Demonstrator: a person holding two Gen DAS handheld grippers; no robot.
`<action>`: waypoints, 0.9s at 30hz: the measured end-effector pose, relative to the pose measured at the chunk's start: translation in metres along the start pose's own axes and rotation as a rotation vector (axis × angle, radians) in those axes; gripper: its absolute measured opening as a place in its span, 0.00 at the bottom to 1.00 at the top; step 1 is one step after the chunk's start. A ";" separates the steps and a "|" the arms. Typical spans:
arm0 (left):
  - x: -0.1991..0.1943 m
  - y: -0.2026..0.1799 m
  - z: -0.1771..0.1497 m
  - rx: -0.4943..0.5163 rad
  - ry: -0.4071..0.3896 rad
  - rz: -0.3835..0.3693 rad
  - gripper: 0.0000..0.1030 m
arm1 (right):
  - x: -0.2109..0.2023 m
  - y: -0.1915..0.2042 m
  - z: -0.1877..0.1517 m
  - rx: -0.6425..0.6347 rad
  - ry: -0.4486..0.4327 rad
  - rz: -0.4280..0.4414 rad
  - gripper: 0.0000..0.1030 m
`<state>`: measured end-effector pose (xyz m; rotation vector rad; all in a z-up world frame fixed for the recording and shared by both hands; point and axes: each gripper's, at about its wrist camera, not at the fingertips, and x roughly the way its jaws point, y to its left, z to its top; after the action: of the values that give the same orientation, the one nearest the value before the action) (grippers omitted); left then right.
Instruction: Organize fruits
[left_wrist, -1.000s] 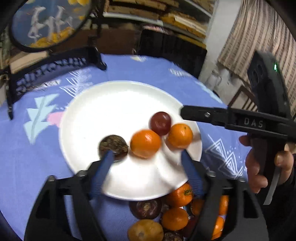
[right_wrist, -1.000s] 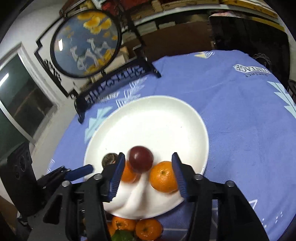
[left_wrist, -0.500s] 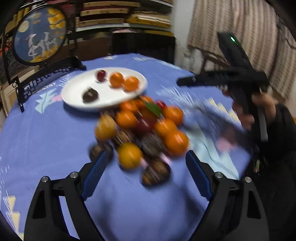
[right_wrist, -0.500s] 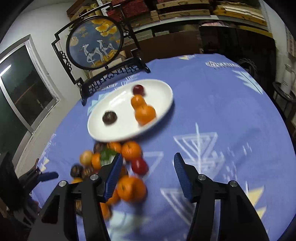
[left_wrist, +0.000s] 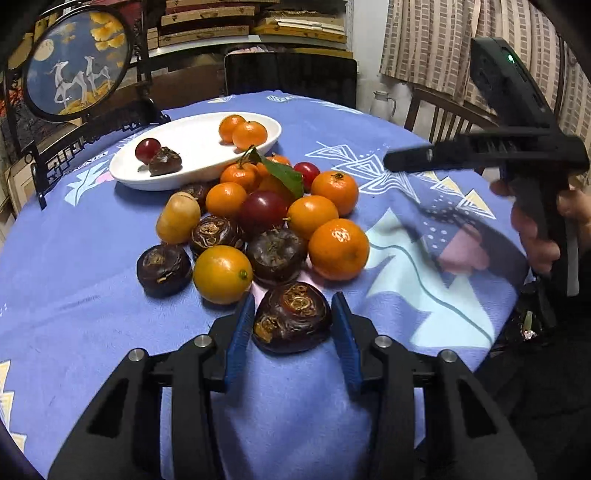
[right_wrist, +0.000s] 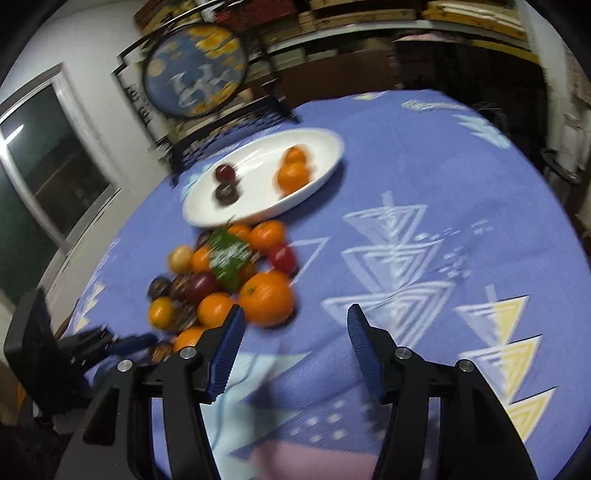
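Note:
A white plate (left_wrist: 192, 173) at the back of the blue cloth holds two oranges (left_wrist: 243, 131), a red fruit and a brown chestnut. In front of it lies a pile of oranges, red fruits, yellow fruits and dark chestnuts under a green leaf (left_wrist: 284, 175). My left gripper (left_wrist: 292, 298) is at the pile's near edge. Its jaws are closing on the nearest dark water chestnut (left_wrist: 291, 321), and both blue pads touch its sides. My right gripper (right_wrist: 296, 310) is open over bare cloth. A large orange (right_wrist: 266, 297) sits just beyond its left finger (right_wrist: 229, 338).
A round painted screen on a black stand (left_wrist: 74, 66) rises behind the plate. A wooden chair (left_wrist: 436, 110) and a white jug (left_wrist: 382, 105) stand past the table's far right edge. A hand holds the right gripper (left_wrist: 391, 162) above the cloth, right of the pile.
Both grippers have pulled back from the plate to the near side of the pile. The left jaws have narrowed from wide open onto the front chestnut.

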<state>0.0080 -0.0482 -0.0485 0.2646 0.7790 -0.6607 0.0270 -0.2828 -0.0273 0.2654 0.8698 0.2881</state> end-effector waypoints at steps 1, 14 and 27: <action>-0.004 0.000 -0.002 -0.007 -0.005 -0.007 0.41 | 0.002 0.007 -0.003 -0.024 0.010 0.013 0.56; -0.047 0.020 -0.007 -0.073 -0.091 0.044 0.41 | 0.050 0.090 -0.025 -0.274 0.139 -0.040 0.39; -0.040 0.041 0.013 -0.119 -0.108 0.024 0.41 | 0.005 0.060 0.012 -0.177 -0.009 0.040 0.39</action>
<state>0.0204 -0.0047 -0.0110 0.1285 0.7075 -0.5986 0.0310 -0.2267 -0.0030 0.1194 0.8248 0.3987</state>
